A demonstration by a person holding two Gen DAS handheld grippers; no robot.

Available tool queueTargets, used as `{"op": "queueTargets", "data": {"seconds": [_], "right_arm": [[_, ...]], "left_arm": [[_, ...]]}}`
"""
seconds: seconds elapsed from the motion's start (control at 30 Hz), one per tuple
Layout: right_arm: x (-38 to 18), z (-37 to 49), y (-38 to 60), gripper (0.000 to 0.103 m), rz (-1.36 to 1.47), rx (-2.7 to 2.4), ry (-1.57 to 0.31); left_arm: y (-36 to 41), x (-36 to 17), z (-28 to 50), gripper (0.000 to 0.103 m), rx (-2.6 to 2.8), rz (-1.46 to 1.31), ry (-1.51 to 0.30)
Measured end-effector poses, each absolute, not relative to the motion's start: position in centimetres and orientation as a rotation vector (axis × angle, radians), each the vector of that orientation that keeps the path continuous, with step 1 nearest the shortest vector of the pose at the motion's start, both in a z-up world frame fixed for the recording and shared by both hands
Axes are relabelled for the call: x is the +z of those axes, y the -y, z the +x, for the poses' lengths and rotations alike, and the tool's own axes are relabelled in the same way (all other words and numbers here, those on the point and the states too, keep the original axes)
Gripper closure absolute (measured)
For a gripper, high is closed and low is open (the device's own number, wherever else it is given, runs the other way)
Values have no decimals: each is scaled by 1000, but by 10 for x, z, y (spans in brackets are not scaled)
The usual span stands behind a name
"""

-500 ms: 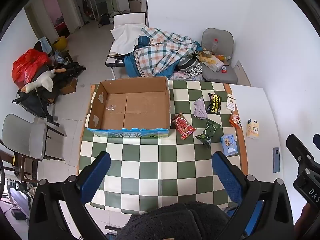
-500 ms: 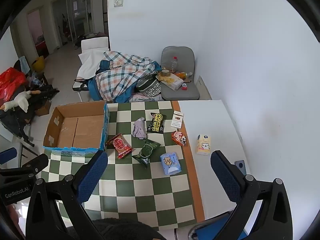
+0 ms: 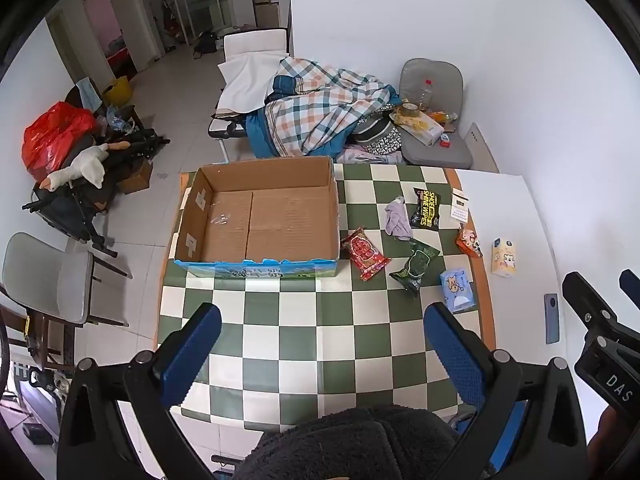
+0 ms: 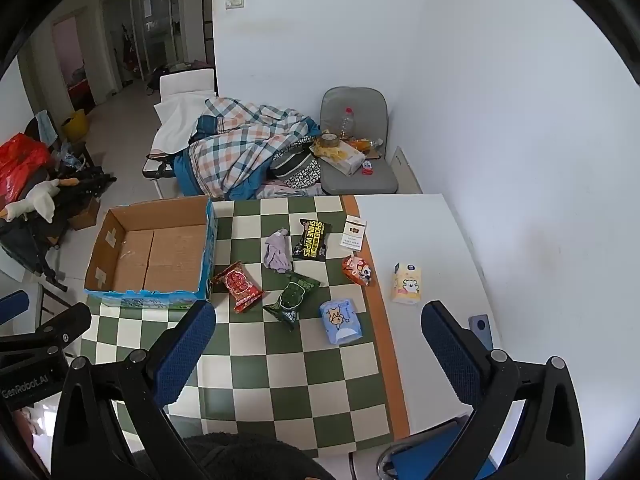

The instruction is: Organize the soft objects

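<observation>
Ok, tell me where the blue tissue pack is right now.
In the right wrist view the blue tissue pack lies on the checkered cloth near its orange edge, right of the green snack packet, below the orange packet.

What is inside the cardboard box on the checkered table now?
The cardboard box holds no packets; only its brown floor flaps and a small clear scrap of tape or plastic show. The strip just behind the near wall is hidden.

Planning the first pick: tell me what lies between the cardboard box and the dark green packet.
Only the red snack packet lies between the cardboard box and the dark green packet, clearest in the right wrist view.
</observation>
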State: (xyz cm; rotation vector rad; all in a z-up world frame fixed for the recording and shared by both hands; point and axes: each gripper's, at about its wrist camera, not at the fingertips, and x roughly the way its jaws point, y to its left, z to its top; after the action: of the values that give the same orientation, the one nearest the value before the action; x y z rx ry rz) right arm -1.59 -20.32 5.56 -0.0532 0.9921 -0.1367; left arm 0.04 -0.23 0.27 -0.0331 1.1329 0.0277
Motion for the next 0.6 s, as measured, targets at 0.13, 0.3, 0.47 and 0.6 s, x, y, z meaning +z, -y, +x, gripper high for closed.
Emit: {"op": "queueTargets", "data": {"seconds": [0.13, 0.3, 0.47, 0.6], "right_arm": [[53, -18, 202, 0, -53, -137, -990], [54, -17, 200, 0, -56, -141, -991], [53, -17, 201, 0, -56, -143, -989], [51, -17, 200, 0, -56, -142, -991]], "left_arm": [[3, 4, 0, 0, 24, -30, -1131], [5, 4, 0, 0, 23, -30, -1132], [6, 5, 1, 0, 21, -32, -1132], [8, 5, 1, 0, 19, -33, -1132]]}}
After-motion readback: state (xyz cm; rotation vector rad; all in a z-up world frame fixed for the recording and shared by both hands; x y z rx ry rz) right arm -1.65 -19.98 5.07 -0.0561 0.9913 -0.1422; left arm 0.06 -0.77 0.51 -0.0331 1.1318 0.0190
